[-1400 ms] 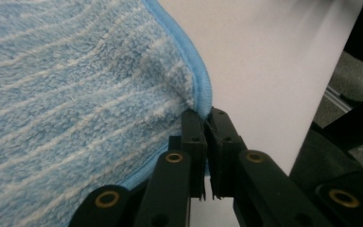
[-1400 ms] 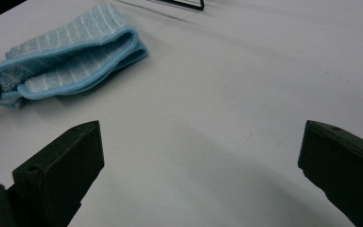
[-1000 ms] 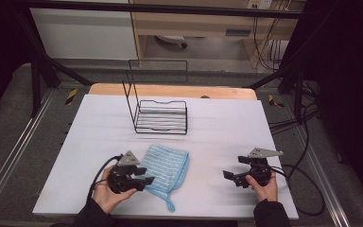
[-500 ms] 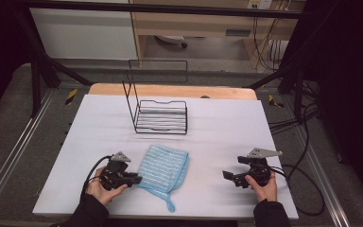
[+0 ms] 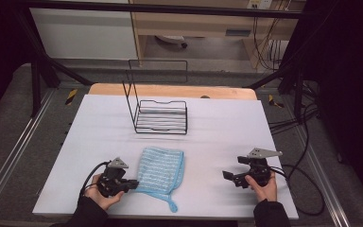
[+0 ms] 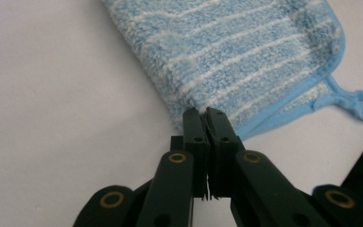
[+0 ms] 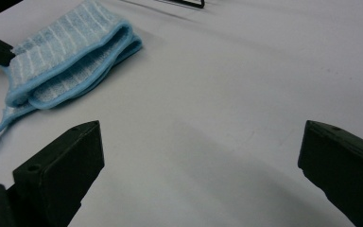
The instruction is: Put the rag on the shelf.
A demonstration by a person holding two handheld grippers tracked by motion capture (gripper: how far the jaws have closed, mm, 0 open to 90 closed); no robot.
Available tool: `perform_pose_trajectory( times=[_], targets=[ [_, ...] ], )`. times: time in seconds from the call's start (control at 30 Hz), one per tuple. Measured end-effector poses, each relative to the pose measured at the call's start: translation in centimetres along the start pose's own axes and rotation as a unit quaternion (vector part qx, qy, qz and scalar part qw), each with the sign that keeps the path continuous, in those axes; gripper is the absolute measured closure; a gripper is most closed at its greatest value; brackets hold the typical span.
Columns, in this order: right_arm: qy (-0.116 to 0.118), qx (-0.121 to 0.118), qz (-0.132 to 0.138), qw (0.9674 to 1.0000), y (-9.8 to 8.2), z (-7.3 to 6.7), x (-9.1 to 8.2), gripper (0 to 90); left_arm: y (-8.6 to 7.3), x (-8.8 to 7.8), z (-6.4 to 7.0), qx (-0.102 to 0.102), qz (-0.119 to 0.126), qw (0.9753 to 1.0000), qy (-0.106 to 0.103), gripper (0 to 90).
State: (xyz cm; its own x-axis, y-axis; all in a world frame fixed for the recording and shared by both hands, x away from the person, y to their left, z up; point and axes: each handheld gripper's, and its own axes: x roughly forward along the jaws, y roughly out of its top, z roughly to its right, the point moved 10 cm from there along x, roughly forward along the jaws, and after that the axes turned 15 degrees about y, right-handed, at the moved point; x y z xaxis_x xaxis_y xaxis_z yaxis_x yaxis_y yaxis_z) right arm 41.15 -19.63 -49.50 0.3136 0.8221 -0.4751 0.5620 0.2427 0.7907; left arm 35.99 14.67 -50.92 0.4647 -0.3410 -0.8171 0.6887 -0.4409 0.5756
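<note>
At the near table edge, left hand-held gripper (image 6: 207,116) pinching blue towel (image 6: 246,56) edge

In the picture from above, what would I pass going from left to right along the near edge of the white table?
Left gripper, its jaws just closed and pinching the cloth's edge → folded blue striped cloth → bare white table → right gripper, jaws open and holding nothing.
</note>
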Motion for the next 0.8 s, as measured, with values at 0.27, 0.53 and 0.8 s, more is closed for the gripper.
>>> perform_pose_trajectory(
  times=[0.27, 0.53, 0.8],
  targets=[
    [-0.001, 0.001, -0.001, 1.0000, 0.0, 0.0, 0.0, 1.6, -1.1, -0.7, 0.9, 0.005, 0.009, 0.9999, 0.005, 87.3],
    [-0.002, 0.002, -0.001, 1.0000, 0.0, 0.0, 0.0, 1.6, -0.2, -1.2, 0.2, 0.000, 0.044, 0.9990, 0.008, 67.6],
    [-0.003, 0.000, -0.001, 1.0000, 0.0, 0.1, 0.0, 1.5, 1.7, -2.1, -1.8, 0.017, 0.089, 0.9955, 0.026, 39.8]
  ],
)
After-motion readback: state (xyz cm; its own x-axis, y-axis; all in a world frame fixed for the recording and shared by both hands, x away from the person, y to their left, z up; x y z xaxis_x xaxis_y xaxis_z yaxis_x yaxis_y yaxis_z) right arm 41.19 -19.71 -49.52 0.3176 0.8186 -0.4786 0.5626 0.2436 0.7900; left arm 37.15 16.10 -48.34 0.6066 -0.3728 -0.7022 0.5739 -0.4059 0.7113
